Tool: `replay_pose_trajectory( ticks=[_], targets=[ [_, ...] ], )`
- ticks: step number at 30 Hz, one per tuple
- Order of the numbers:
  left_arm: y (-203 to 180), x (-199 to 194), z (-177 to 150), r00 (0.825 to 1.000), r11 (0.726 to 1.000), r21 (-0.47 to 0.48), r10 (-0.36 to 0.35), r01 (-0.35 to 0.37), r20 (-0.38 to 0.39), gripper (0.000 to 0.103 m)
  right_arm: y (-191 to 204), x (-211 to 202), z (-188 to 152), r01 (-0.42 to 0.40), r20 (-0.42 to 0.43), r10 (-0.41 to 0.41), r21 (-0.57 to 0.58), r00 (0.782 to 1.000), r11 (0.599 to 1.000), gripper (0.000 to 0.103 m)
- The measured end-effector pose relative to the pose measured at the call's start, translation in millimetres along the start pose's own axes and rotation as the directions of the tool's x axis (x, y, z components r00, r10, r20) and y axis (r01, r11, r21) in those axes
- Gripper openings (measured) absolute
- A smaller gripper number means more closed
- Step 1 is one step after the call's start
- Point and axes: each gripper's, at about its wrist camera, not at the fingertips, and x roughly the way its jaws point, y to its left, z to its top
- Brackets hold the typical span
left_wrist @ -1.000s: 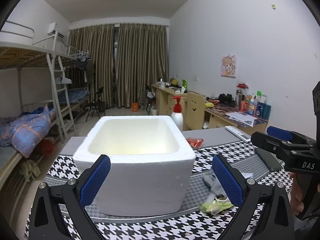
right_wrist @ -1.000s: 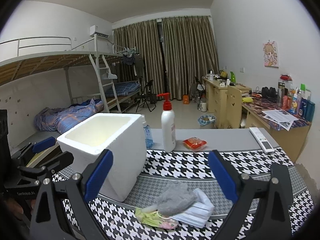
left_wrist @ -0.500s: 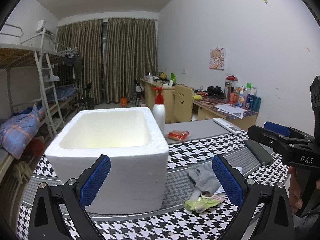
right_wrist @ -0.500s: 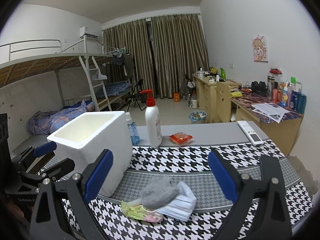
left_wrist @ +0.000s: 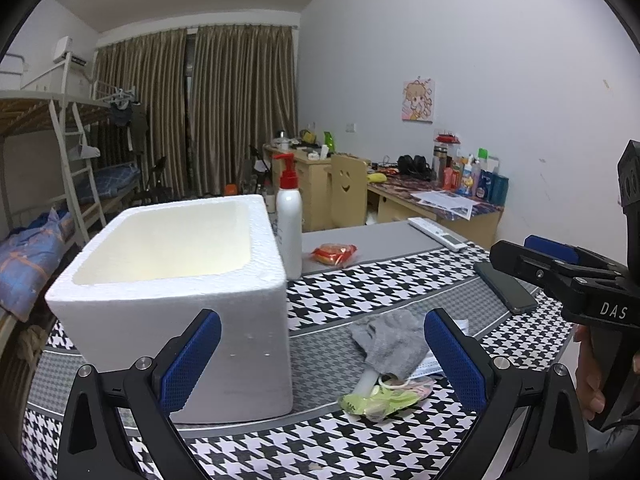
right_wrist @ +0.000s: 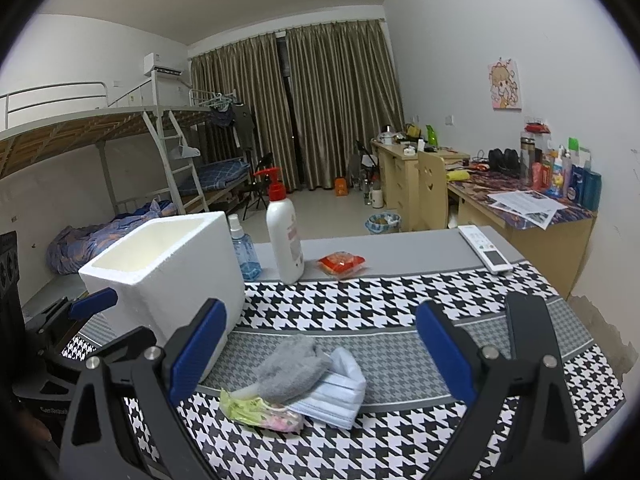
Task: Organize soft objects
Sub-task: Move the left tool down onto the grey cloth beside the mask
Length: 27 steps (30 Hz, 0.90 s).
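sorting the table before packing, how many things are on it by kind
soft items: 3, grey glove, blue face masks, yellow-green packet
bottles: 2, pump bottle, blue spray bottle
foam box: 1
snack packet: 1
remote: 1
phone: 1
total: 9

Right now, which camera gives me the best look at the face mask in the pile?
Right wrist view: the face mask shows its pleated blue side, partly under the grey sock. In the left wrist view only a sliver of it peeks out beside the left claw's pad.
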Motion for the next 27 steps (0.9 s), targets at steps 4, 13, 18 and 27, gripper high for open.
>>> replay_pose_trajectory(
  ticks=[4, 13, 18, 27],
  targets=[
    [-6, 7, 0, 1.0, 1.0, 0.005, -0.009, 0.009, -0.009, 0.102, -7, -1, -2, 0.007, -0.003, -0.007, 0.009, 1.0, 1.0, 0.098],
    [-23, 18, -1, 0.999, 0.999, 0.029, -0.03, 0.031, -0.03, 0.102, -21, 2, -8, 0.02, -0.028, -0.019, 0.026, 0.999, 0.999, 0.098],
    [-37, 19, -3, 0.998, 0.997, 0.058, -0.056, 0.057, -0.023, 0.102, -29, 1, -10, 0.026, -0.031, -0.025, 0.037, 0.999, 0.999, 0.098],
    [-49, 36, -2, 0.994, 0.993, 0.068, -0.097, 0.1, -0.041, 0.102, -45, -3, -16, 0.044, -0.039, -0.042, 0.064, 0.998, 0.997, 0.098]
  ],
)
